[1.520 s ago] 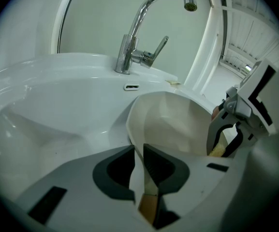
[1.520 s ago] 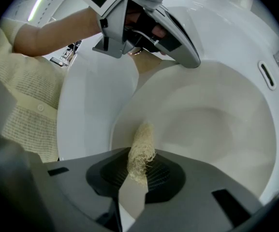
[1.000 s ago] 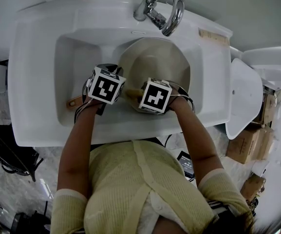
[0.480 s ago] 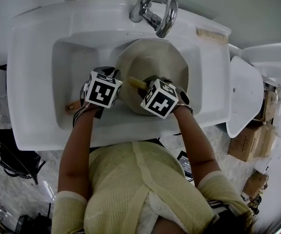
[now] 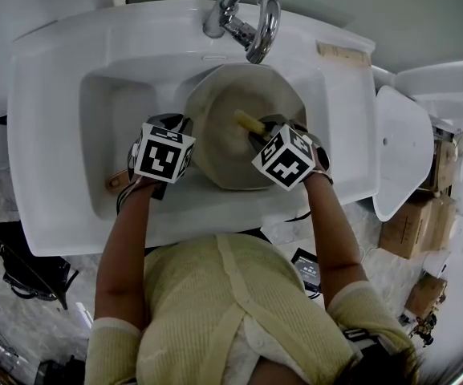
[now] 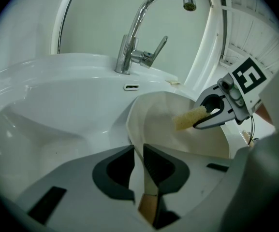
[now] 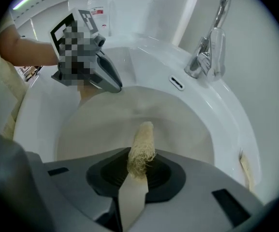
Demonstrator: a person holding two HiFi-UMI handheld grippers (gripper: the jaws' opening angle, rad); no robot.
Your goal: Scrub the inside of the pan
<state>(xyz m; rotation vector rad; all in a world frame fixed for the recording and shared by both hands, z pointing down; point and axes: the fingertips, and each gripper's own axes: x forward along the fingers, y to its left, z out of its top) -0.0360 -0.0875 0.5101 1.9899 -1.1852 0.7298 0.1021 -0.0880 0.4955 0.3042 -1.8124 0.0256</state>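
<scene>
Straw-coloured fibrous scrubber stick (image 7: pixel 141 141), one: a stubby cylinder, coarse, frayed at the held end and rounded at the tip. It is clamped between the two grey plastic jaws of the right gripper (image 7: pixel 138 167), which are closed on the frayed end. The tip points ahead of the jaws into the pan. Whether it touches the inner surface cannot be told.

Cream matte pan (image 7: pixel 129 115), one: shallow and smooth inside, with a many-sided rather than round rim. It lies in the basin directly under and ahead of the right gripper. Its cream neck ends in a brown wooden grip (image 5: pixel 122 172), which runs out to the left of the scrubber.

Left gripper (image 6: pixel 138 170), one: the same grey plastic jaws, closed on the pan's handle neck just at the rim. It sits close beside the right gripper, on its left.

Black-and-white marker cubes, two: left cube (image 5: pixel 164 152) and right cube (image 5: pixel 286 158).

White glossy ceramic basin (image 5: pixel 54 135), one: a rounded-rectangular bowl around the pan, with a wide flat ledge.

Polished chrome gooseneck tap (image 6: pixel 134 47), one: single lever, standing beyond the pan ahead of the jaws. One oval overflow slot (image 6: pixel 131 87) sits in the basin wall below it.

Thin tan strip (image 5: pixel 342 53), one: on the ledge, well to the right of the right gripper.
</scene>
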